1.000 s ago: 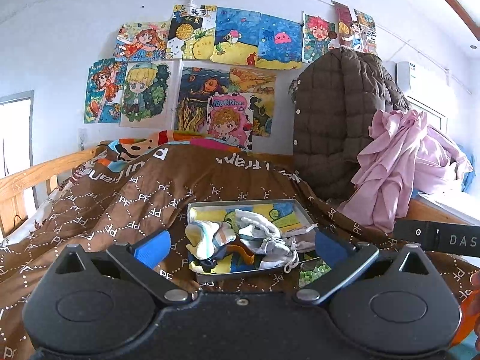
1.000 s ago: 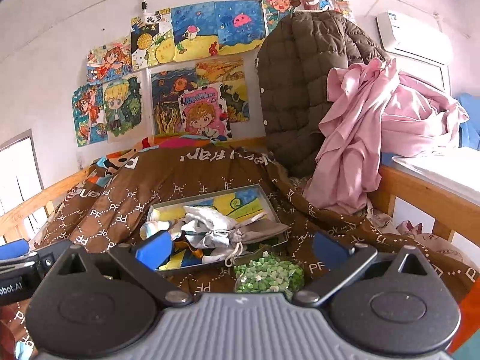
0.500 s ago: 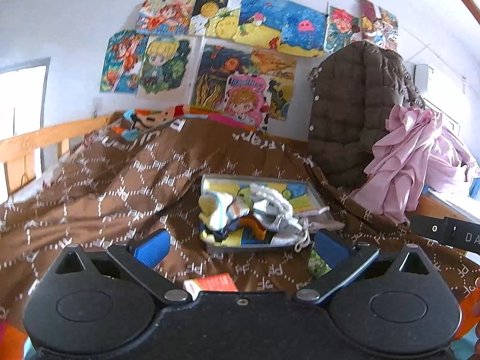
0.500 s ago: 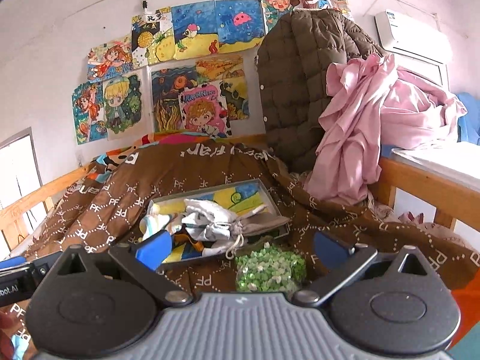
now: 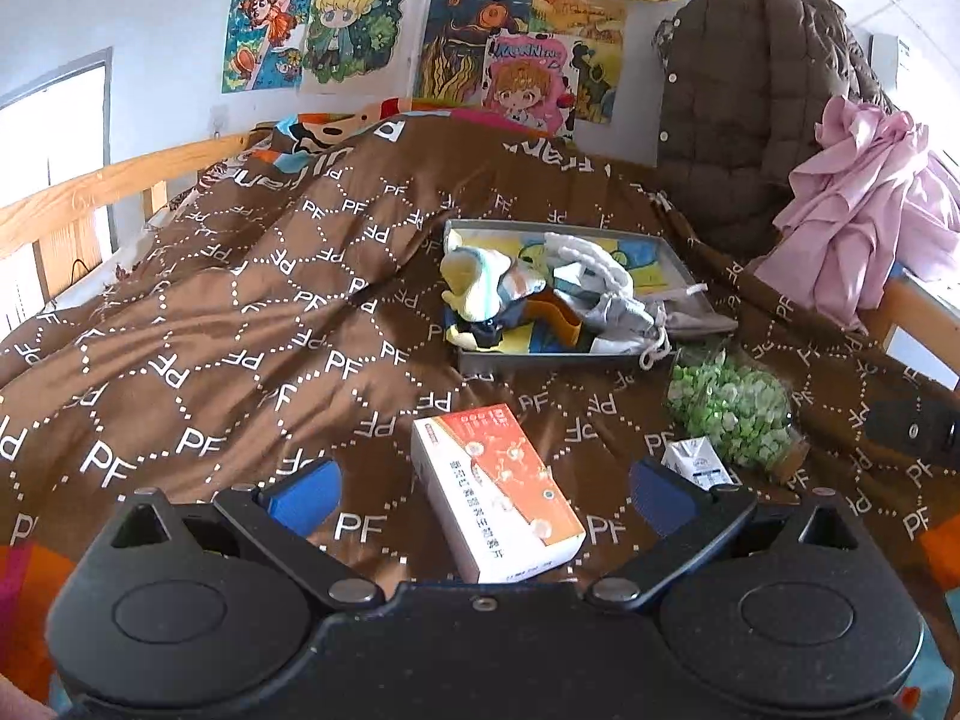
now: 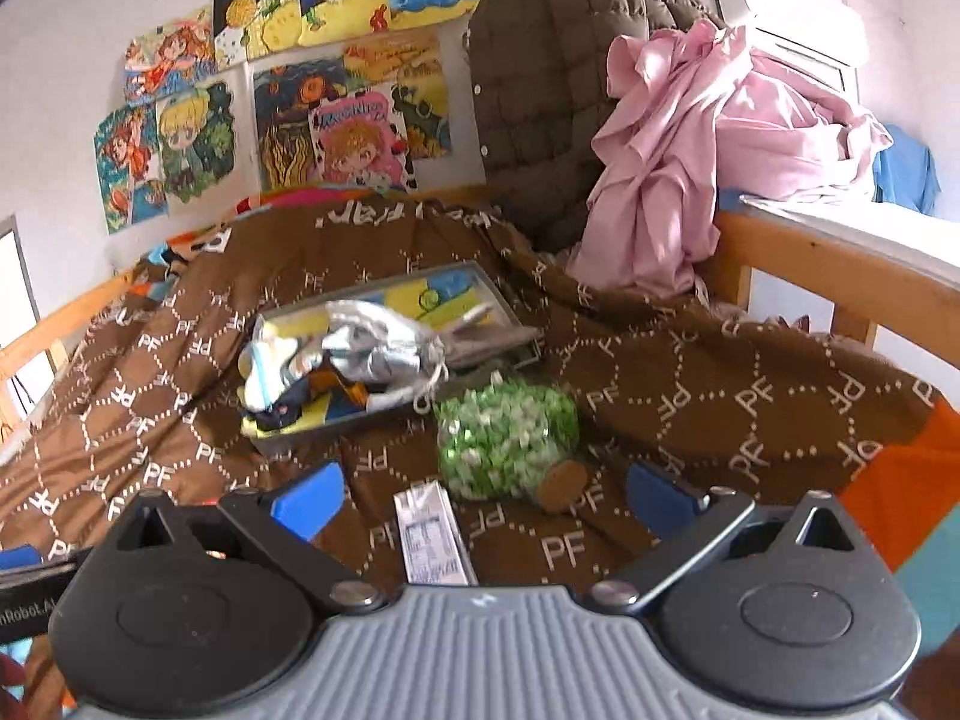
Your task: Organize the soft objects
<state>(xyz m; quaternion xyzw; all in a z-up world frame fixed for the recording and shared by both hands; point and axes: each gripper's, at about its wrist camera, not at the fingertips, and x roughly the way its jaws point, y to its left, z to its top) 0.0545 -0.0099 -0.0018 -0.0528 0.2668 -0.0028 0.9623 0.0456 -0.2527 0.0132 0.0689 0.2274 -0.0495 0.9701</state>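
A grey tray (image 5: 672, 249) (image 6: 498, 300) lies on the brown bedspread, holding a heap of soft items: a pale plush toy (image 5: 480, 285) (image 6: 264, 375) and a grey drawstring pouch (image 5: 612, 306) (image 6: 384, 348). In front of the tray lie a white and orange box (image 5: 498, 492), a jar of green pieces (image 5: 729, 408) (image 6: 504, 435) with a cork stopper, and a small white carton (image 5: 699, 465) (image 6: 432, 537). My left gripper (image 5: 483, 489) is open above the box. My right gripper (image 6: 483, 492) is open over the carton, near the jar. Neither holds anything.
The brown patterned bedspread (image 5: 240, 312) covers the bed, with a wooden rail (image 5: 90, 192) on the left and another (image 6: 840, 264) on the right. A brown quilted coat (image 6: 552, 90) and pink cloth (image 6: 690, 138) pile up at the back right. Drawings hang on the wall.
Both grippers have tilted down and pulled back, so the box, jar and carton in front of the tray came into view. Both stay open.
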